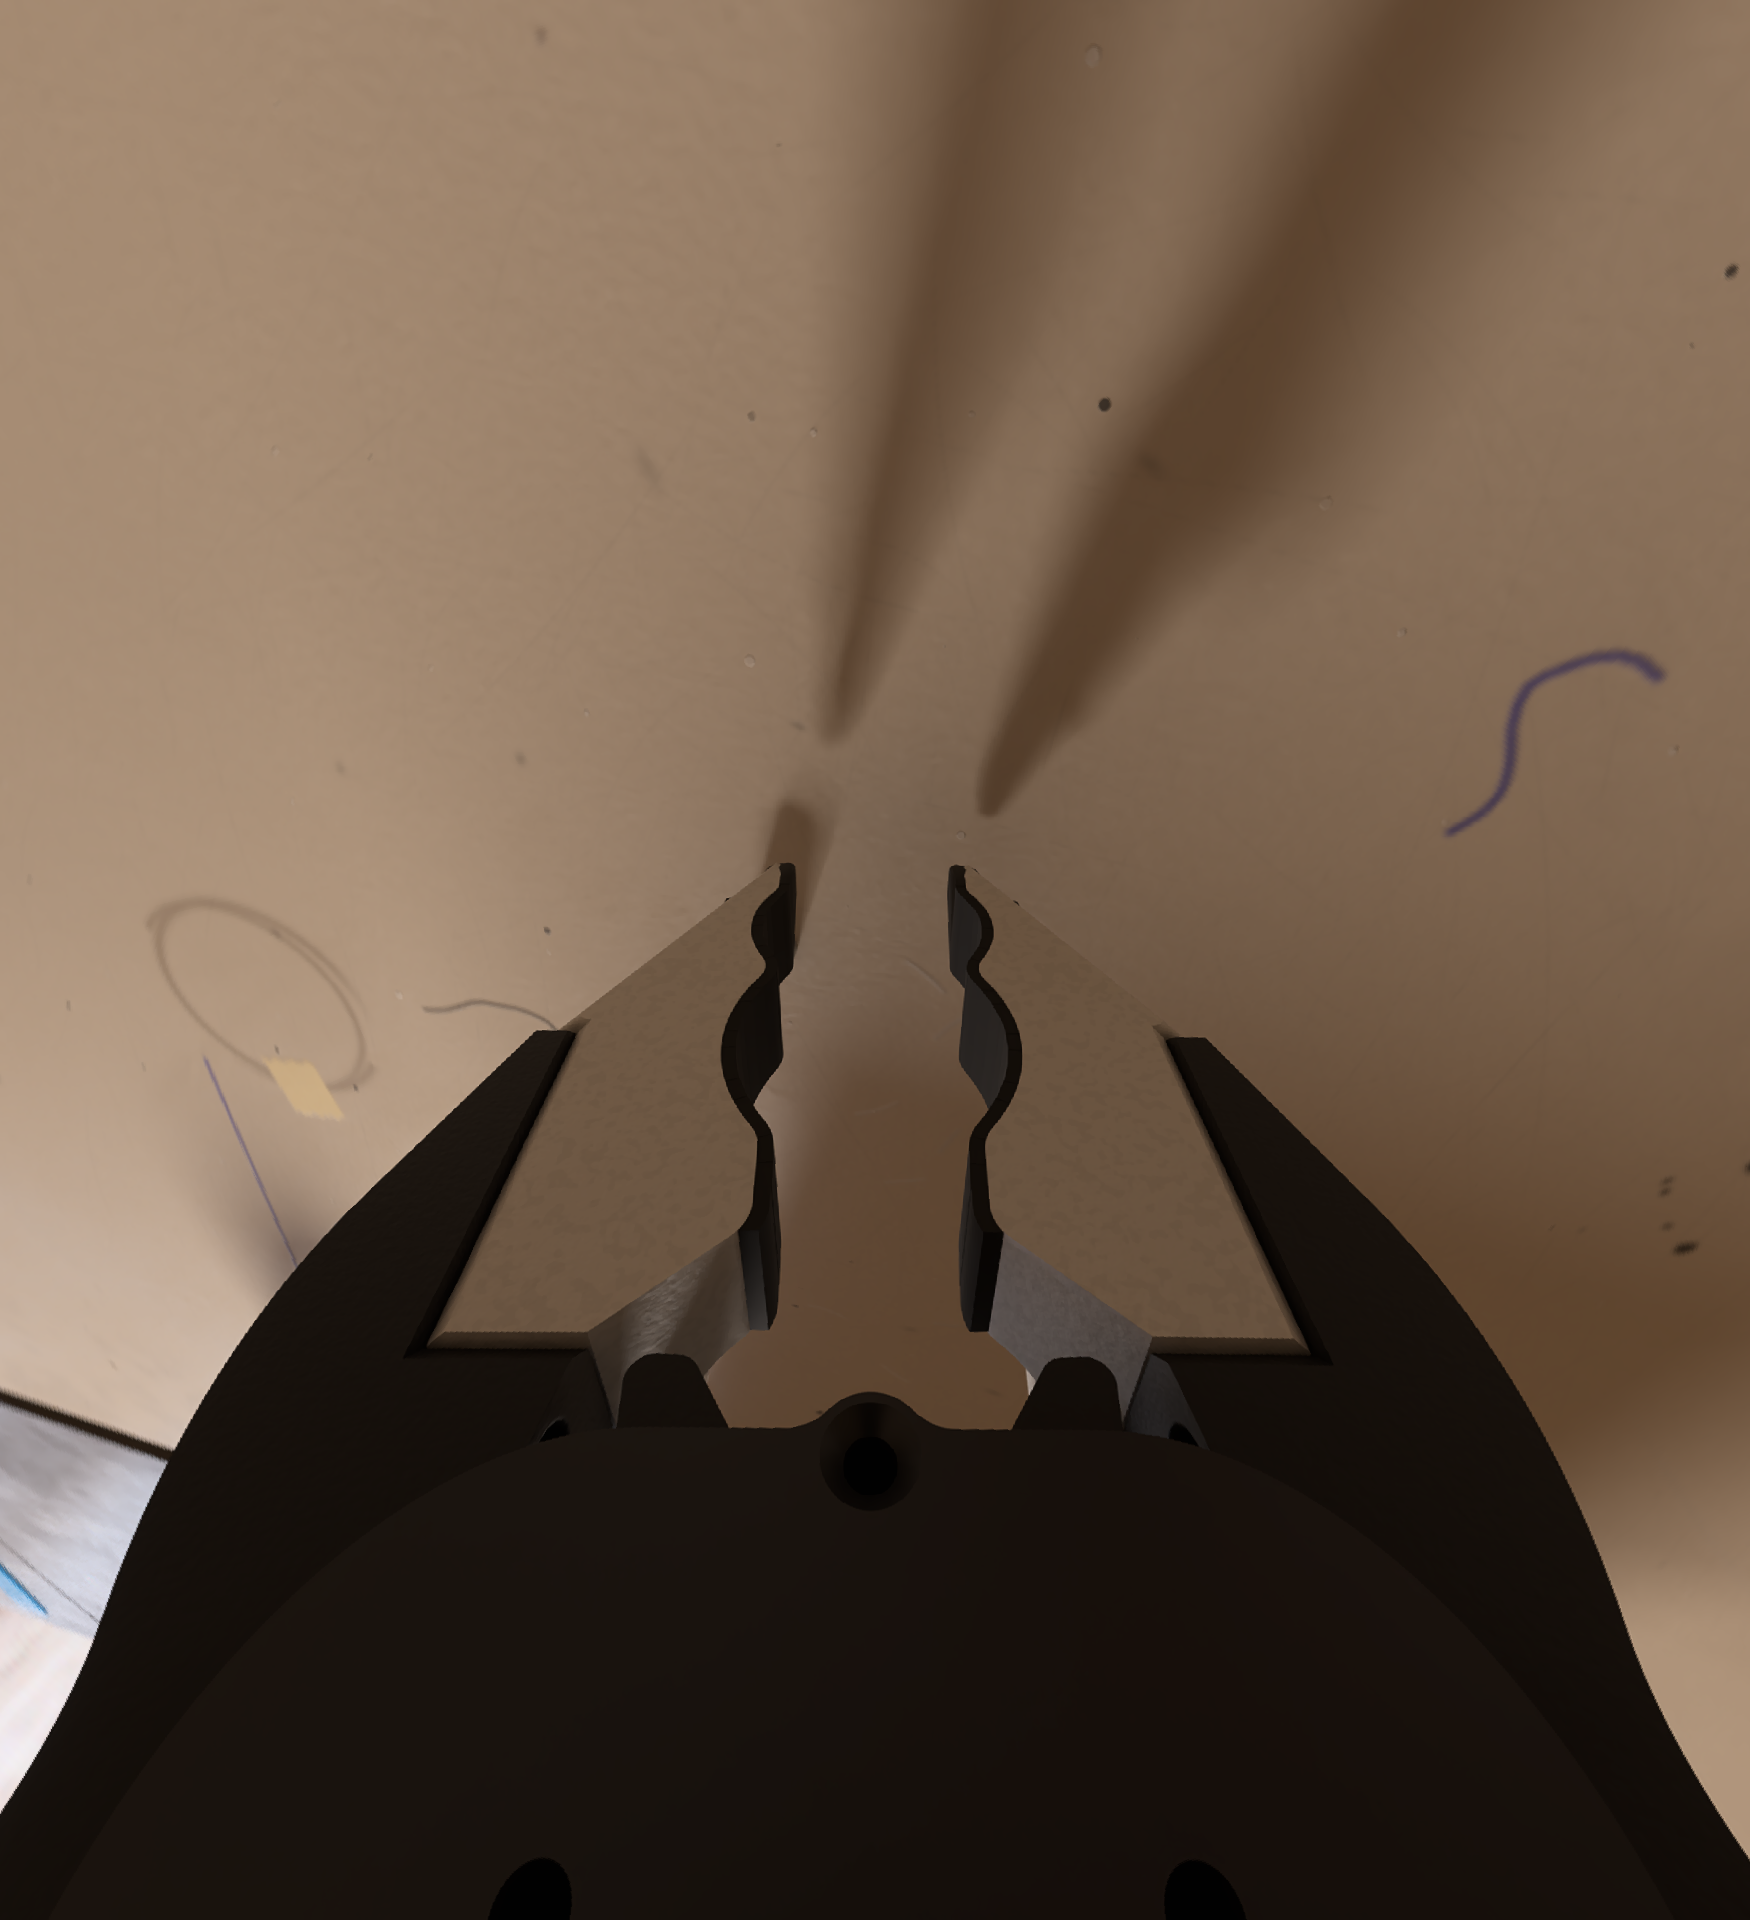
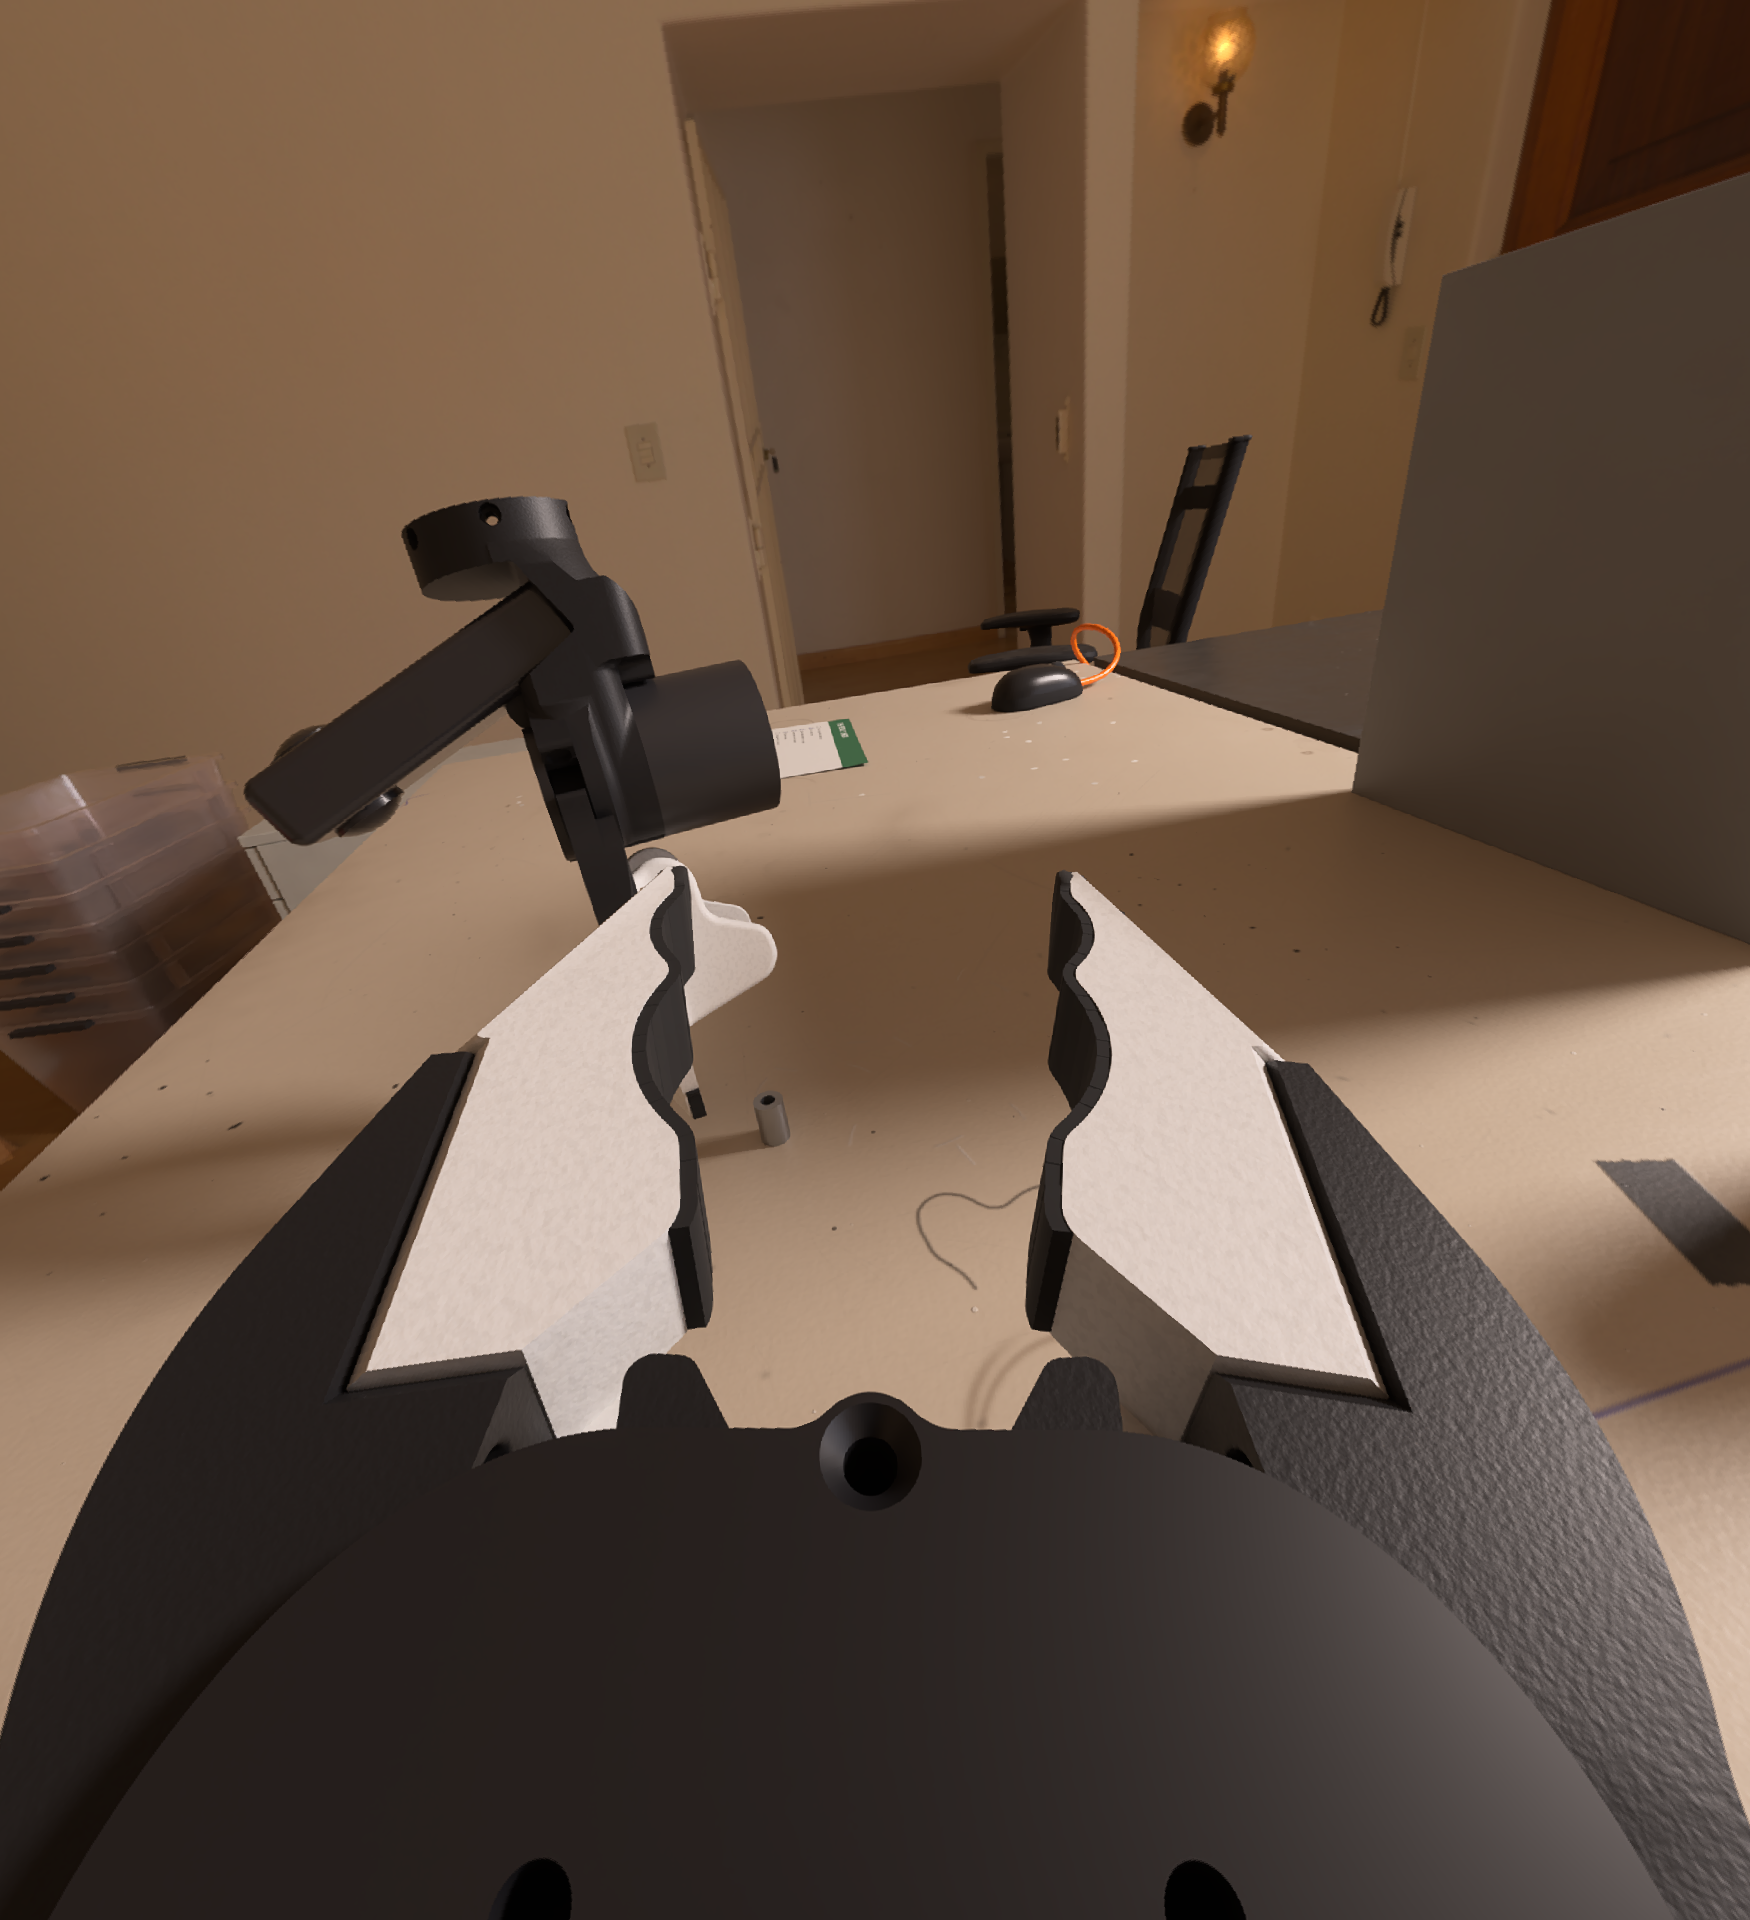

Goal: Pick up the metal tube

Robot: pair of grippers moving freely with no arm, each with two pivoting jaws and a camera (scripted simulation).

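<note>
The metal tube (image 2: 770, 1119) is a short grey cylinder standing upright on the tan table (image 2: 954, 831), seen in the right wrist view. My left gripper (image 2: 694, 1103) shows there too, pointing down with its tips near the table just left of the tube, apart from it. In the left wrist view the left gripper (image 1: 871, 873) has a narrow gap between its fingers and nothing in it; the tube does not show there. My right gripper (image 2: 871, 883) is wide open and empty, low over the table, with the tube ahead, slightly left of its centre line.
A tall grey box (image 2: 1629, 623) stands at the right. Stacked clear plastic trays (image 2: 92, 894) sit off the table's left edge. A paper with a green band (image 2: 829, 746), a black rounded object (image 2: 1037, 686) and an orange loop (image 2: 1099, 644) lie far back. A dark tape patch (image 2: 1697, 1221) is at the right.
</note>
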